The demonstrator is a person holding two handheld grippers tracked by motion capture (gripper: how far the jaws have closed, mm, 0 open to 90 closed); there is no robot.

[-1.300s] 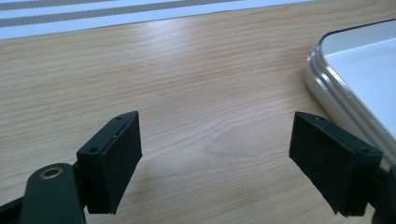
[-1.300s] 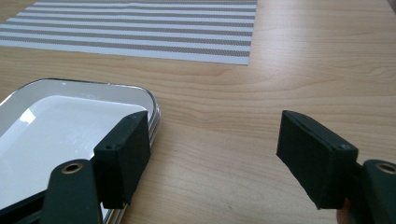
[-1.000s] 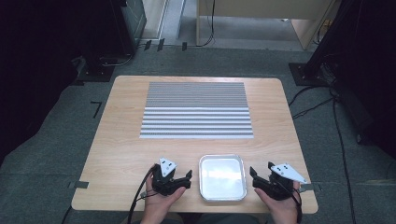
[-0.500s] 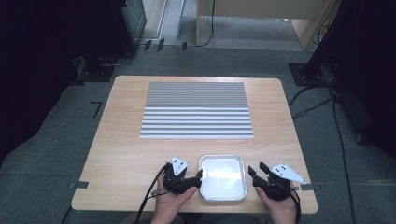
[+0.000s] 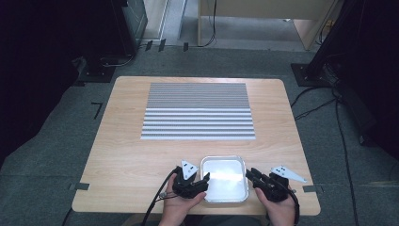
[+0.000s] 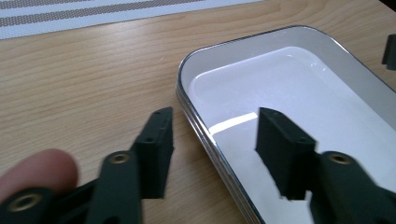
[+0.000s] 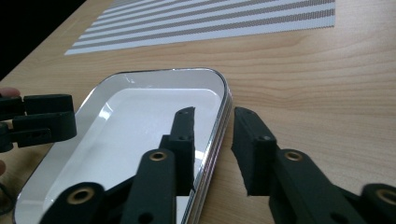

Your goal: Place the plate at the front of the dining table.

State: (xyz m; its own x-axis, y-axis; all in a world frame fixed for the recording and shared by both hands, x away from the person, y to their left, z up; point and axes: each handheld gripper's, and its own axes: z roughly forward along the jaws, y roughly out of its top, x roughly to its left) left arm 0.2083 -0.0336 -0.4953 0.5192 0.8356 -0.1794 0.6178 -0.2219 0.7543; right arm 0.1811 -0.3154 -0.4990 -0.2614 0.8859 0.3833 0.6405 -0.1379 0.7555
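A shallow white tray (image 5: 225,159) with a shiny metal rim lies empty near the table's front edge. My left gripper (image 5: 203,181) is at the tray's left side. In the left gripper view it (image 6: 212,144) is open and straddles the left rim (image 6: 180,86), one jaw over the wood and the other over the tray floor. My right gripper (image 5: 251,175) is at the tray's right side. In the right gripper view it (image 7: 212,135) is open by a narrower gap around the right rim (image 7: 224,109), with one jaw inside the tray and one outside.
A grey and white striped mat (image 5: 197,110) covers the middle and far part of the wooden table (image 5: 127,155). The table's front edge is just behind both hands. Cables trail across the floor on the right.
My left gripper has moved right, up to the tray's left rim. My right gripper has shifted slightly left onto the right rim. The tray has stayed where it was.
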